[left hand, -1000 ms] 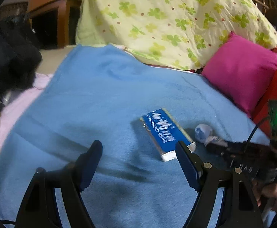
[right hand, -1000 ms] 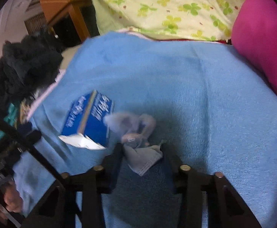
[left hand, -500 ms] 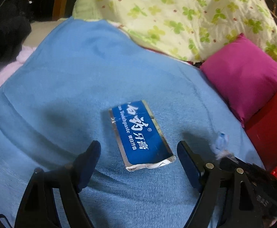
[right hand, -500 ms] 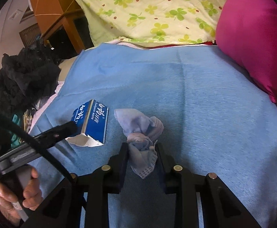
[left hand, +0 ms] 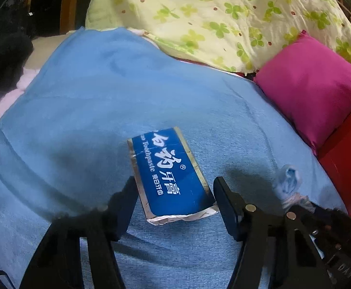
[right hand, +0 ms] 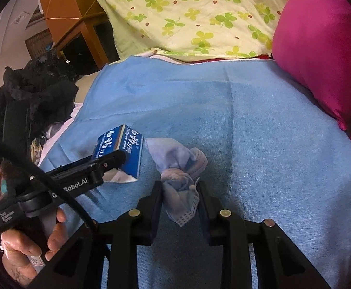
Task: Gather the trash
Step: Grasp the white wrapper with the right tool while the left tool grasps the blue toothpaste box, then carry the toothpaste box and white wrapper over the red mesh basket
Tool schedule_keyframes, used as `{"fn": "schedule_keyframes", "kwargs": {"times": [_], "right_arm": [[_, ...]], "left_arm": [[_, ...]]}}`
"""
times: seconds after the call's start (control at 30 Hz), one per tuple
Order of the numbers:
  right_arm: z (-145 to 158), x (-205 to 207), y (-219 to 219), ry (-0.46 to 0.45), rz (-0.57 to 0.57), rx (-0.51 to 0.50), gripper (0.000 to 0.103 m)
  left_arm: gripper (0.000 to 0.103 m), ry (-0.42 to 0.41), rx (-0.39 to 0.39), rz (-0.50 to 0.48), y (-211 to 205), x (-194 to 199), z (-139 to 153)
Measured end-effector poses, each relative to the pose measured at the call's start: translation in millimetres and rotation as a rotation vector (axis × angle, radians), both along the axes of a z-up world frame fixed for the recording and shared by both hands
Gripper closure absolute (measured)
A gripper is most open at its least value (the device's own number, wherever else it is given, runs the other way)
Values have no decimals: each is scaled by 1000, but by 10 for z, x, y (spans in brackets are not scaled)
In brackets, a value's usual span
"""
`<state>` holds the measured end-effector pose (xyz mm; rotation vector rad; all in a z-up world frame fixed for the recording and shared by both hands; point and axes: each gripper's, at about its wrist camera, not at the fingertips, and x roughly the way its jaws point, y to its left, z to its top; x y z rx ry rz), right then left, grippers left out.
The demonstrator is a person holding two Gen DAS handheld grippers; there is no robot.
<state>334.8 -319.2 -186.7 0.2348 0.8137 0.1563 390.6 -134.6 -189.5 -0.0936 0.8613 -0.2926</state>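
Nearest to me, my right hand-held gripper is clenched on a crumpled blue face mask, its pads pressing the wad from both sides above the blue blanket. My left hand-held gripper has just been closing; its jaws flank the near end of a blue toothpaste box lying flat on the blanket, and I see no pad touching it. Farther back lie a magenta pillow and a clover-print quilt.
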Motion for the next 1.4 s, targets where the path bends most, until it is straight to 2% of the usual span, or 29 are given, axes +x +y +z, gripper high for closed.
{"fn": "schedule_keyframes", "kwargs": {"times": [0.17, 0.33, 0.47, 0.67, 0.93, 1.27, 1.4], "right_arm": [[57, -60, -58, -16, -19, -4, 73], [154, -164, -70, -40, -26, 4, 73], [293, -317, -38, -79, -24, 21, 73], [530, -625, 48, -152, 2, 51, 73], [735, -1103, 97, -229, 19, 80, 73], [841, -1633, 42, -303, 14, 112, 73], [858, -1852, 1, -323, -3, 119, 73]], "left_arm": [[42, -28, -1, 21, 85, -38, 95], [45, -94, 60, 30, 104, -192, 270], [48, -175, 113, 0, 68, -468, 441], [52, -246, 116, -47, 109, -923, 658], [52, -253, 98, -21, 291, -1420, 751], [52, -263, 156, -51, 247, -1918, 880], [52, -292, 176, -73, 173, -2084, 994]]}}
